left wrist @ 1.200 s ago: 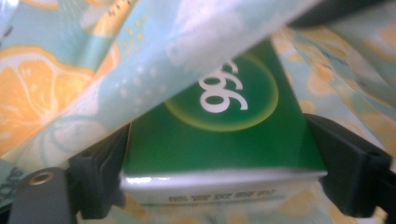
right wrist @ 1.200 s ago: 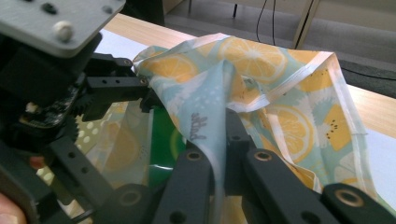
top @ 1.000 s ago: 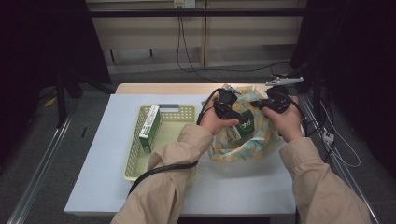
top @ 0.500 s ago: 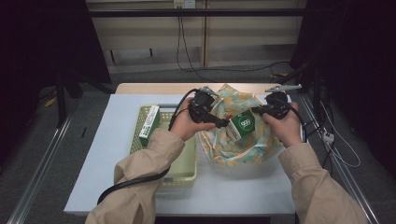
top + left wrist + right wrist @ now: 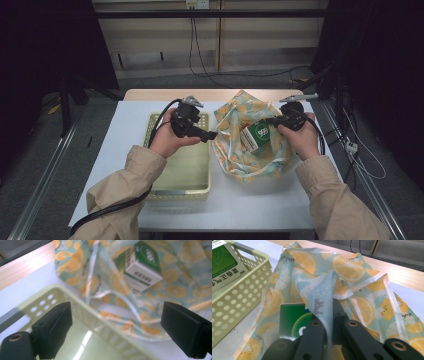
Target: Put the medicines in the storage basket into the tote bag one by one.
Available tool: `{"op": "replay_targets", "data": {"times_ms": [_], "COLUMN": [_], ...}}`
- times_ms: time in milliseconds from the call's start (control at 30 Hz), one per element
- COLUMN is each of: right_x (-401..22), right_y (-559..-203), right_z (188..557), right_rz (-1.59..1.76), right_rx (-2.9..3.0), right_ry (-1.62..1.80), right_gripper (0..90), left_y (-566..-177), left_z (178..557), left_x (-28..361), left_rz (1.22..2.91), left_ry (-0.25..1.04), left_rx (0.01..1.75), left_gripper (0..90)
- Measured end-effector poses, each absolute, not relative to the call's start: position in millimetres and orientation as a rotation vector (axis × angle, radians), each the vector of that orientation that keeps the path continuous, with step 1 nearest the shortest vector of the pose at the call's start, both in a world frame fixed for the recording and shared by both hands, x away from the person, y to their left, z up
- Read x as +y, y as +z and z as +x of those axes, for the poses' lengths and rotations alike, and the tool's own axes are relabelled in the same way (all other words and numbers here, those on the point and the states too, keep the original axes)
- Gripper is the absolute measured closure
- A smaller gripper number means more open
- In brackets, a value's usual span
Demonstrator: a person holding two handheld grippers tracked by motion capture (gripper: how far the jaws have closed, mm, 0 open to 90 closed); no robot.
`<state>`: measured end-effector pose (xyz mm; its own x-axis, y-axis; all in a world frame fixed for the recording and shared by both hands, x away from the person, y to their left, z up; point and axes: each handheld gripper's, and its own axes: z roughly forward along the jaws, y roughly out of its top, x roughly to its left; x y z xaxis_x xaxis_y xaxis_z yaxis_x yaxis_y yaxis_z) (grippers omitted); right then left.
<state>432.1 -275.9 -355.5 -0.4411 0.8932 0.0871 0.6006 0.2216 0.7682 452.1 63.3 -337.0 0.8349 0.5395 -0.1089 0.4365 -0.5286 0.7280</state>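
A cloth bag (image 5: 235,150) printed with orange slices stands open at the table's right. Inside it a green and white box (image 5: 257,134) leans on its side; it also shows ahead in the left gripper view (image 5: 140,265) and behind the cloth in the right gripper view (image 5: 292,320). My right gripper (image 5: 268,120) is shut on the bag's rim and holds a fold of the cloth up (image 5: 329,305). My left gripper (image 5: 209,135) hovers over the right side of the pale green basket (image 5: 182,170), pointing toward the bag. Its jaws stand wide open (image 5: 120,330) with nothing between them.
A second green box (image 5: 224,265) lies in the basket (image 5: 239,300), seen at the left of the right gripper view. Both gripper cables trail over the table. A wooden strip (image 5: 150,94) runs along the table's far edge.
My left gripper has drawn back leftward out of the bag to above the basket, empty. The green box stays in the bag. The right gripper has kept its hold on the rim.
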Motion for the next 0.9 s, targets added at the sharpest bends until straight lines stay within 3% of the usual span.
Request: {"op": "replay_targets", "data": {"times_ms": [900], "right_x": [-281], "right_y": [-356], "right_z": [428], "right_rz": [1.393], "right_rx": [2.125], "right_ry": [1.081], "right_gripper": [89.8], "left_y": [-360], "left_z": [463], "left_x": [141], "left_rz": [2.215], "left_ry": [0.294], "left_rx": [0.916], "left_gripper": [11.8]}}
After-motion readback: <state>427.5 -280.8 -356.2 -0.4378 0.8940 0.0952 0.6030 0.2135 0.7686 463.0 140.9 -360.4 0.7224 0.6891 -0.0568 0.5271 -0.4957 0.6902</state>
